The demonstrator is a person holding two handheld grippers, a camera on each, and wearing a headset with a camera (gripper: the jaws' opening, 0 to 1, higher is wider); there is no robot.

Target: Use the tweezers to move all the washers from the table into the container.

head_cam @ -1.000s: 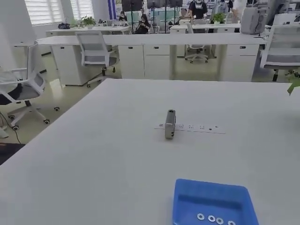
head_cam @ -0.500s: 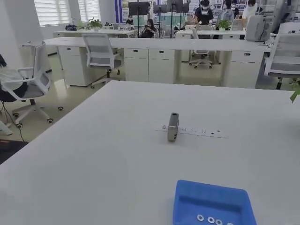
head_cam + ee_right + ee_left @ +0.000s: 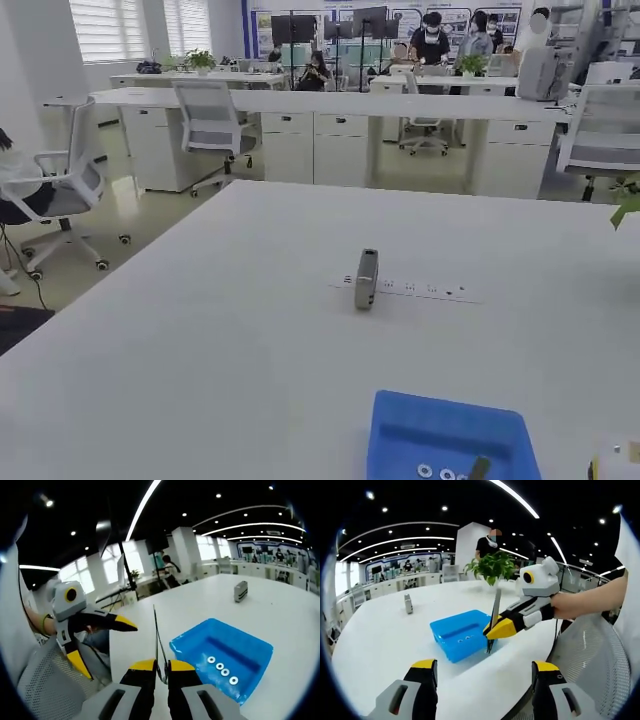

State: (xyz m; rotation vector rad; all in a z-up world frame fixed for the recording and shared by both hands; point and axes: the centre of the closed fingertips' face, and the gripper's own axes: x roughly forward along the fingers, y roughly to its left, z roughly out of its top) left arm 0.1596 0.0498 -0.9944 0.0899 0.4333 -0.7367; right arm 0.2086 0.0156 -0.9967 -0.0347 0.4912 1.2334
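Observation:
A blue container (image 3: 450,435) sits on the white table at the near edge, with several washers (image 3: 222,669) in a row inside it. My right gripper (image 3: 161,666) is shut on thin metal tweezers (image 3: 157,632) that point upward along its jaws, left of the container. The tweezers' tip (image 3: 480,467) hangs over the container's near side. In the left gripper view the right gripper (image 3: 491,631) holds the tweezers (image 3: 495,611) just beside the container (image 3: 462,635). My left gripper (image 3: 485,667) is open and holds nothing, short of the container.
A grey block-shaped device (image 3: 366,278) stands mid-table beside a flush power strip (image 3: 425,290). A potted plant (image 3: 492,567) is at the table's far side. Office chairs, desks and people fill the room beyond.
The head camera has shifted slightly. The tweezers' tip and a gripper's edge have come into the head view at the bottom right, over the container.

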